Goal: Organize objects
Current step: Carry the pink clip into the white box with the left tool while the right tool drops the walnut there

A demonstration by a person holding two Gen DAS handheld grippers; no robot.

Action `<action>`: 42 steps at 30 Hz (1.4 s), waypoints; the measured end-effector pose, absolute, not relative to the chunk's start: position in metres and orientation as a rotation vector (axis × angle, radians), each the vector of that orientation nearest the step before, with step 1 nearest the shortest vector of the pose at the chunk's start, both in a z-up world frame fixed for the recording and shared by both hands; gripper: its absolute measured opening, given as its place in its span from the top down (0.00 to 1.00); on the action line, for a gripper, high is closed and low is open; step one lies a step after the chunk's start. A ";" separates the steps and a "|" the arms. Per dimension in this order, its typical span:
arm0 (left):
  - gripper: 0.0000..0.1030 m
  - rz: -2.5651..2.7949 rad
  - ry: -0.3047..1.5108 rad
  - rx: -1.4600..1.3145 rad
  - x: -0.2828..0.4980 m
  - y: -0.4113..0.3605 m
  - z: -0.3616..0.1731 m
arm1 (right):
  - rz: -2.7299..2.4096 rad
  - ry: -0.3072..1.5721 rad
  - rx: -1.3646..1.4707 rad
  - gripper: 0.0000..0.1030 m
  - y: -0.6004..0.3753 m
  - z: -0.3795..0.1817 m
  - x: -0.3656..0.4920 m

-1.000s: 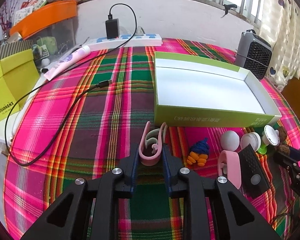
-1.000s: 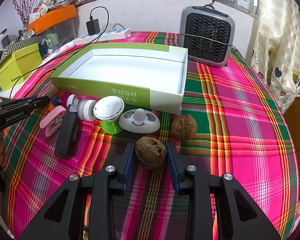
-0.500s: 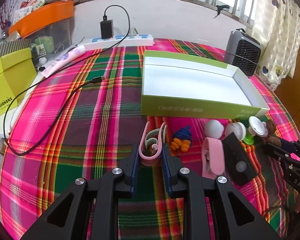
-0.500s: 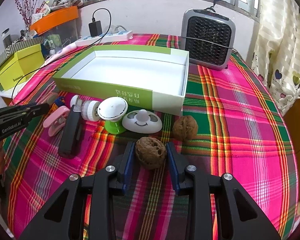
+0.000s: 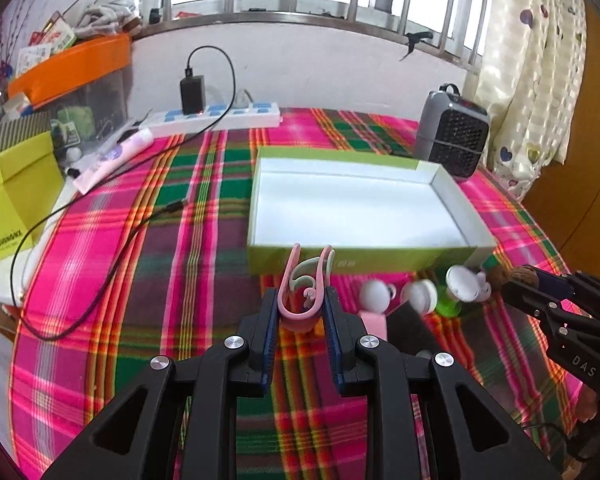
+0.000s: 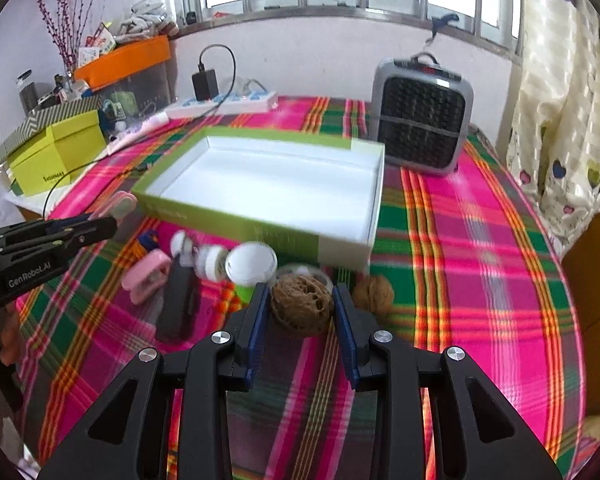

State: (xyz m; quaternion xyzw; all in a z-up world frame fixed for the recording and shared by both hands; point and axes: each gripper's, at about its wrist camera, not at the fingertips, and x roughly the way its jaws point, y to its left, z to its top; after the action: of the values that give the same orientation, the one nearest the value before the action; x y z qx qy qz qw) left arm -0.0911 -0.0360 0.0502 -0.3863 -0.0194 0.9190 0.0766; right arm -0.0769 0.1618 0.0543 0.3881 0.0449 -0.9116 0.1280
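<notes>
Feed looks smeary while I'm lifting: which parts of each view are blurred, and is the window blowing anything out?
Left wrist view: held pink clip sharp, green box and white toys motion-blurred, window panes overexposed. Right wrist view: gripped walnut sharp, tabletop items smeared, window washed out.

We hold the left gripper [image 5: 302, 312] tilted down over the surface, its fingers [image 5: 269, 320] pinched on a clip [image 5: 302, 300]. Our right gripper [image 6: 302, 310] tilts down likewise, fingers [image 6: 256, 320] pressed on a walnut [image 6: 302, 308], both grippers lifted clear.
</notes>
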 end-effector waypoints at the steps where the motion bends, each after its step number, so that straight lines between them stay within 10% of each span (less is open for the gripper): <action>1: 0.81 2.751 -0.047 -1.153 -0.094 -0.034 0.052 | -2.650 0.134 1.122 0.68 0.161 0.057 -0.079; 42: 0.81 2.657 0.046 -1.307 -0.208 -0.008 0.019 | -2.525 0.245 1.320 0.68 0.150 0.024 -0.220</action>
State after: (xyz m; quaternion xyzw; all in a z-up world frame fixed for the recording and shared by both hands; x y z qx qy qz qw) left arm -0.2080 -0.0079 0.0187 -0.4396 0.0155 0.8935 0.0899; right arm -0.2201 0.1498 0.0245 0.4571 0.0848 -0.8741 0.1405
